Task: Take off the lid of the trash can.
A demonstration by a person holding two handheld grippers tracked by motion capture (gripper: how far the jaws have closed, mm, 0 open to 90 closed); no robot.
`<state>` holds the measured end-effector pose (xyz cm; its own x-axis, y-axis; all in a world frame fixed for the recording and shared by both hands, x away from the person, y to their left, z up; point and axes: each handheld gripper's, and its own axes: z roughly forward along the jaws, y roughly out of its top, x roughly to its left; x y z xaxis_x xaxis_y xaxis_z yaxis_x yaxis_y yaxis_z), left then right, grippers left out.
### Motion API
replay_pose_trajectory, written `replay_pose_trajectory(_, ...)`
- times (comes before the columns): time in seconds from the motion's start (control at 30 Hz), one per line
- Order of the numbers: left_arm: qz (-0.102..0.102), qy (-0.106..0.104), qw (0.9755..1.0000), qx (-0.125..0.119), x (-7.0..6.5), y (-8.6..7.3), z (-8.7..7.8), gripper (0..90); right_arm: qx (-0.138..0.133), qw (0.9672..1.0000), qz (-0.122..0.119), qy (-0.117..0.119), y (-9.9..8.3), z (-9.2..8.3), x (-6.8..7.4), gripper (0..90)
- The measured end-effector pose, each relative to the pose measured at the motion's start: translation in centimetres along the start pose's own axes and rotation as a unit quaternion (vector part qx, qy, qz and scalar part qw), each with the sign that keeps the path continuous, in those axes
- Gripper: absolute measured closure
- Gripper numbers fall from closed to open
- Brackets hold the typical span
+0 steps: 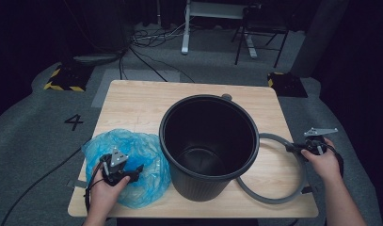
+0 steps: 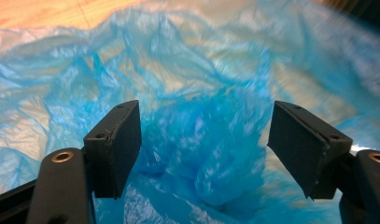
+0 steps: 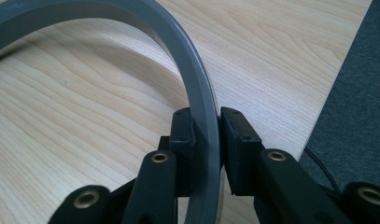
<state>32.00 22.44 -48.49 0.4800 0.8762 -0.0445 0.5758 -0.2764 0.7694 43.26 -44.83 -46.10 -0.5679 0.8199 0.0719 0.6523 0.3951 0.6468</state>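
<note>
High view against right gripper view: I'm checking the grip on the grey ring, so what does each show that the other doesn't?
The high view alone gives the black plastic bucket, the crumpled blue plastic bag and the left gripper. The right gripper view alone gives both pads pressed on the band. Shared: grey plastic ring, right gripper, light wooden table.

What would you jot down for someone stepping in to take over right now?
Left tool: open, poised over the crumpled blue bag, not gripping it.
Right tool: shut on the grey ring, which lies on the table around the bin's right side.
Black bin: upright mid-table, no liner inside.
Done: ring is off the bin and gripped.
Left, probably: grab the bag, line the bin, fit the ring on the rim.
</note>
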Motion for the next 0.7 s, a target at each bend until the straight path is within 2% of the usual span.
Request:
replay_pose_trajectory(0.07,-0.001,-0.001,0.9999,-0.011,0.0,0.3,-0.6,25.9,-0.003,1.0000,-0.001,0.003,0.0,-0.1,0.0,71.6)
replay_pose_trajectory(0.17,0.004,0.000,0.9997,-0.022,-0.1,0.7,-1.2,25.5,-0.016,0.9999,0.000,0.006,0.0,-0.3,0.0,56.9)
replay_pose_trajectory(0.27,0.009,0.002,0.9996,-0.025,-0.2,1.0,-1.5,24.5,-0.032,0.9995,0.001,0.001,0.3,-0.9,0.3,46.9)
replay_pose_trajectory(0.33,0.016,0.006,0.9995,-0.028,-0.2,1.2,-1.7,24.6,-0.045,0.9990,0.001,-0.001,0.5,-1.5,0.6,44.7)
replay_pose_trajectory(0.4,0.015,0.008,0.9993,-0.033,-0.2,1.5,-2.0,25.0,-0.052,0.9986,0.004,-0.003,0.6,-2.1,0.8,42.3)
replay_pose_trajectory(0.5,0.017,0.011,0.9978,-0.063,-0.2,1.8,-2.5,25.1,-0.062,0.9980,-0.003,0.000,0.7,-2.9,1.2,42.1)
replay_pose_trajectory(0.6,0.017,0.013,0.9964,-0.082,-0.2,1.5,-2.1,33.6,-0.070,0.9974,-0.012,-0.001,1.0,-3.9,1.8,42.2)
replay_pose_trajectory(0.63,0.013,0.016,0.9963,-0.084,-0.1,1.4,-1.7,32.3,-0.073,0.9972,-0.016,-0.003,1.1,-4.2,1.9,42.3)
replay_pose_trajectory(0.7,0.008,0.016,0.9977,-0.066,0.2,1.1,-1.0,33.3,-0.078,0.9968,-0.017,-0.003,1.5,-4.9,2.2,42.2)
